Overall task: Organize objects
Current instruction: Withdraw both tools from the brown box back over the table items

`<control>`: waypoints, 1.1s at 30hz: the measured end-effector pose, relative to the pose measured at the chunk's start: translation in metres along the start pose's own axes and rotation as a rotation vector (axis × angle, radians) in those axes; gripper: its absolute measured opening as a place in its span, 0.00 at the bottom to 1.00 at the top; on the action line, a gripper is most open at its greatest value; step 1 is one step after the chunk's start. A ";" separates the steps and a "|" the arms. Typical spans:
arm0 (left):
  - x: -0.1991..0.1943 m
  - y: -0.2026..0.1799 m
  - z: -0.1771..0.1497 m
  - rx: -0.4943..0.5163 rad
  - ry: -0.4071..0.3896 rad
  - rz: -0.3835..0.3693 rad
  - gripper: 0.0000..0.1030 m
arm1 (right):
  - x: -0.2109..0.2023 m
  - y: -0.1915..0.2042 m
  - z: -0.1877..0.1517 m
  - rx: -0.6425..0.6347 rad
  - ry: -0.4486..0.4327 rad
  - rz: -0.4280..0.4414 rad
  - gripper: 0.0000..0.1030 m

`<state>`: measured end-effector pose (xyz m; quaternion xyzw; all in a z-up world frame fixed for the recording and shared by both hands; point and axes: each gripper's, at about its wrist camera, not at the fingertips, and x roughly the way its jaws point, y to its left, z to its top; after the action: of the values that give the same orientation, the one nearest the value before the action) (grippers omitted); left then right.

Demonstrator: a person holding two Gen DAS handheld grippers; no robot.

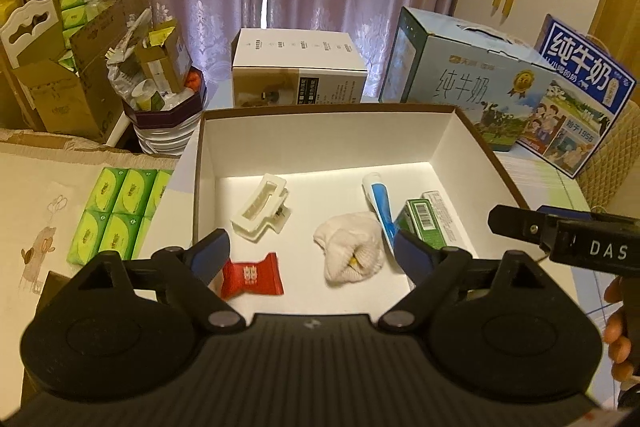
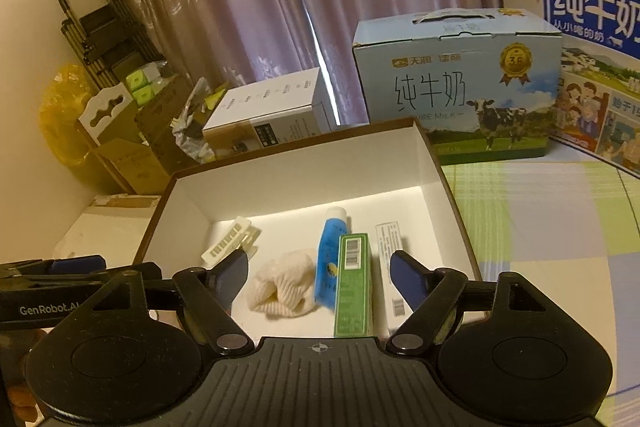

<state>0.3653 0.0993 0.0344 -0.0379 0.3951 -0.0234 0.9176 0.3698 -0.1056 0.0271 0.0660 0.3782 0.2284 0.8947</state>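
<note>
An open white box (image 1: 460, 147) with a brown rim holds a white hair clip (image 1: 262, 207), a red candy packet (image 1: 252, 275), a rolled white sock (image 1: 352, 251), a blue tube (image 1: 380, 203) and a green carton (image 1: 426, 223). My left gripper (image 1: 312, 251) is open and empty over the box's near edge. My right gripper (image 2: 320, 275) is open and empty above the sock (image 2: 284, 287), tube (image 2: 330, 259) and green carton (image 2: 354, 287); a white carton (image 2: 390, 267) lies beside them. The right gripper also shows at the right of the left wrist view (image 1: 520, 227).
Green tissue packs (image 1: 116, 215) lie left of the box. Two milk cartons (image 1: 480, 87) (image 1: 580, 99) and a white box (image 1: 298, 71) stand behind it. A full bin (image 1: 168, 107) and cardboard boxes (image 1: 60, 79) stand at the back left. A checked cloth (image 2: 540, 227) covers the table.
</note>
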 end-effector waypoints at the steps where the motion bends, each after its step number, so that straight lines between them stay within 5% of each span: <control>1: -0.004 0.000 -0.003 -0.001 -0.003 0.001 0.84 | -0.004 0.000 -0.002 0.000 -0.003 0.002 0.73; 33: -0.057 -0.014 -0.099 0.015 0.078 0.020 0.86 | -0.056 -0.009 -0.105 0.016 0.118 -0.008 0.73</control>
<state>0.2541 0.0840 0.0087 -0.0262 0.4308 -0.0189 0.9019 0.2647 -0.1453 -0.0132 0.0579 0.4326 0.2253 0.8711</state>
